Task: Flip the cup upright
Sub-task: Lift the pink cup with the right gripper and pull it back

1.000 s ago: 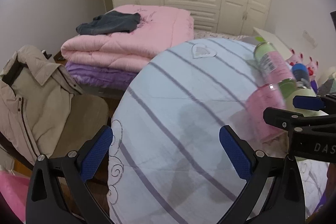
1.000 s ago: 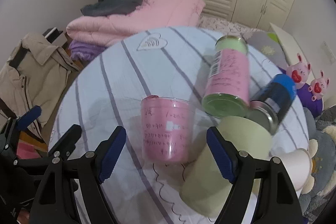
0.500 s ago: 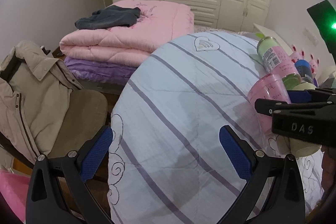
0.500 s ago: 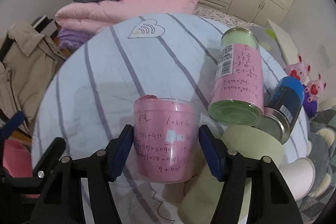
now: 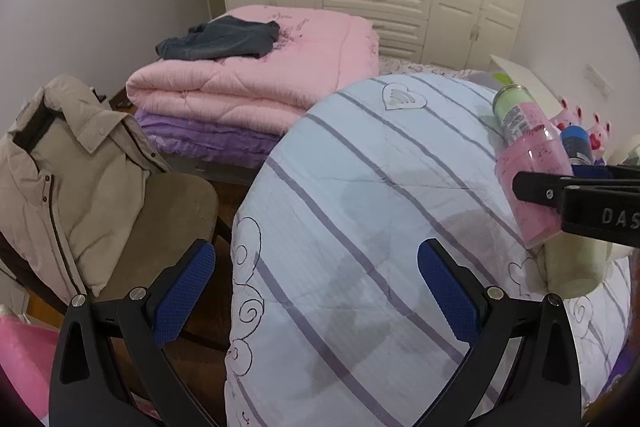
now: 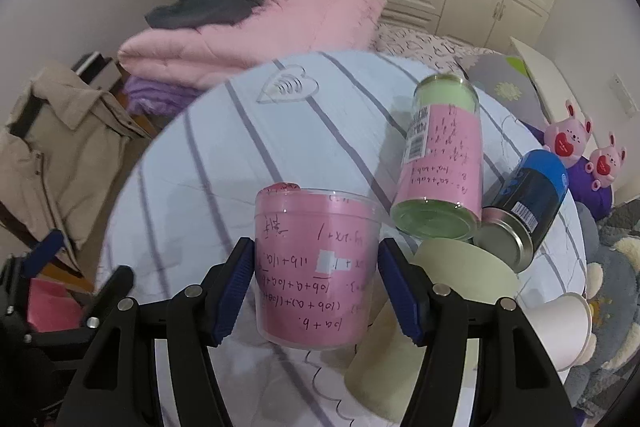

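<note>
Right wrist view: pink cup [image 6: 316,267], open a sec ago, is now clamped between right gripper [image 6: 316,287] pads & lifted off striped quilt [image 6: 208,163], ready to be turned upright; left gripper [image 5: 316,299] is held apart, empty

black grippers [image 6: 316,287], blue fingertips [image 6: 236,291]

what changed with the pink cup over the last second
The right gripper moved in and shut its jaws on the clear plastic cup with pink paper lining, now seemingly raised off the striped quilt. The left gripper stayed open and empty; the other cans kept their places.
</note>
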The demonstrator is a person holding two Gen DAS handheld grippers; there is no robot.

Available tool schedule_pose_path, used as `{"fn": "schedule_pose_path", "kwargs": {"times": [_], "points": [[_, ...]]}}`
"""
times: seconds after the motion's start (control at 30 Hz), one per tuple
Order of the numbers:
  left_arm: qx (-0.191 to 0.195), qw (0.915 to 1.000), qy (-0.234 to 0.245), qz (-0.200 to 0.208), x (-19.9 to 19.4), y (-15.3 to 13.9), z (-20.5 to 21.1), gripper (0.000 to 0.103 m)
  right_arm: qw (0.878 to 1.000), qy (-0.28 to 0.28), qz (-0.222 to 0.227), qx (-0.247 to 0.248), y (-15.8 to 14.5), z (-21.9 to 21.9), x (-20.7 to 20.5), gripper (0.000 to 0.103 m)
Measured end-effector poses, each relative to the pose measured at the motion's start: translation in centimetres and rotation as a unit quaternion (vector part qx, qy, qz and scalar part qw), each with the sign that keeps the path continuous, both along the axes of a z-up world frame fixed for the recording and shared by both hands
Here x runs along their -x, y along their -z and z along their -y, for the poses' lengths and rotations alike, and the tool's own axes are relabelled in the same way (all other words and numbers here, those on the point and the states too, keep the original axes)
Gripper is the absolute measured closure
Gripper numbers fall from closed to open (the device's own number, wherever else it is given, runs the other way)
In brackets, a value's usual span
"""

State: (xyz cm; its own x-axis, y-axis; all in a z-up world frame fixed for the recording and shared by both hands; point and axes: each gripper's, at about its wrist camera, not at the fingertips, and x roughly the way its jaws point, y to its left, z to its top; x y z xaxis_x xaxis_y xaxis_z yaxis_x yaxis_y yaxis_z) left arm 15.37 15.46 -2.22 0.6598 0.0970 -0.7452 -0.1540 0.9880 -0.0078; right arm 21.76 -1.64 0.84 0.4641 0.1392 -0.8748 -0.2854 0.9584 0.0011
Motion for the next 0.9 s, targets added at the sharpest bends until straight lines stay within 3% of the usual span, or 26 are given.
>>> {"fn": "schedule_pose_path", "kwargs": {"times": [0.3,0.9], "points": [[-0.014,0.9993,0.028,0.018,2.5,-1.7,2.3,0.001,1.000,-0.003,0.022,-0.007,-2.2,1.4,4.0,0.039],[-0.033,0.9956,0.087,0.000,6.6,-0.9,6.2,0.001,0.997,0.078,0.004,-0.028,-0.4,6.5,12.0,0.039]]}}
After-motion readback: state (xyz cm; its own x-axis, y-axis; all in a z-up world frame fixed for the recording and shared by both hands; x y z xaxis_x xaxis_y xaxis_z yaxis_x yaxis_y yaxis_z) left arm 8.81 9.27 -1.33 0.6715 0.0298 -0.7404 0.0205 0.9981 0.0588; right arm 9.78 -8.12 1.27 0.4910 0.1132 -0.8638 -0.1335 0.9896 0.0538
